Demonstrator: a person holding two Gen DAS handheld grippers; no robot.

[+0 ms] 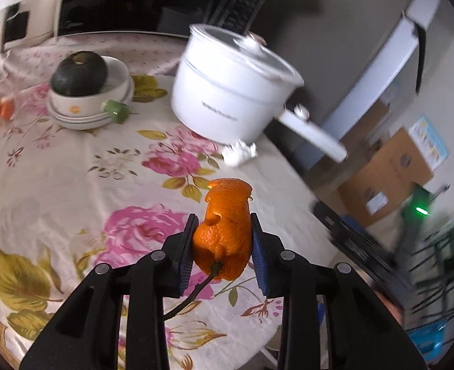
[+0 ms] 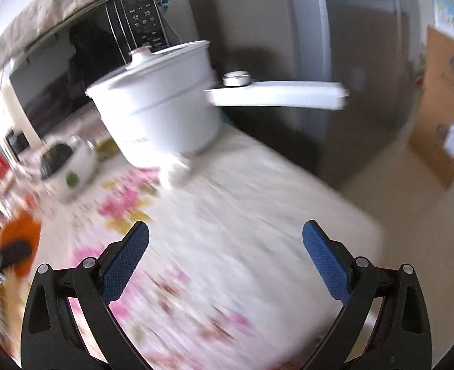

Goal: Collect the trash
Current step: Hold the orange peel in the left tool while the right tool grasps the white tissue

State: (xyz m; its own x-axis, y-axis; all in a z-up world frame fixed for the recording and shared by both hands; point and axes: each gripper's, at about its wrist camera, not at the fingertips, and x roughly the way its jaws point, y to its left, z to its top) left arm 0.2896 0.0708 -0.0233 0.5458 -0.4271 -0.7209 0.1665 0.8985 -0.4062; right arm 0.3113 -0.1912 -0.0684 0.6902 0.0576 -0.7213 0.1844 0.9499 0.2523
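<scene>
Left tool (image 1: pixel 223 246): blue pads clamped on curled orange citrus peel (image 1: pixel 225 228), one pad on each flank, peel held clear above floral-print cloth-covered surface (image 1: pixel 72 185). Thin dark stem trailing from peel's lower end toward 7 o'clock.

Crumpled white paper wad (image 1: pixel 239 153) lying on surface at 12 o'clock from peel, touching base of white lidded electric pot with long straight handle (image 1: pixel 227 92). Handle pointing toward 4 o'clock, past surface edge.

Stacked cream bowls (image 1: pixel 88 104) at 10 o'clock, dark green squash (image 1: pixel 79 74) sitting in top bowl. Small green block (image 1: pixel 117 112) just beside stack.

Right tool (image 2: pixel 226 257): blue pads spread wide apart, nothing between, above surface. View heavily blurred. Paper wad at 11 o'clock from it, at pot's base. Orange peel at far 9 o'clock edge of same view.
</scene>
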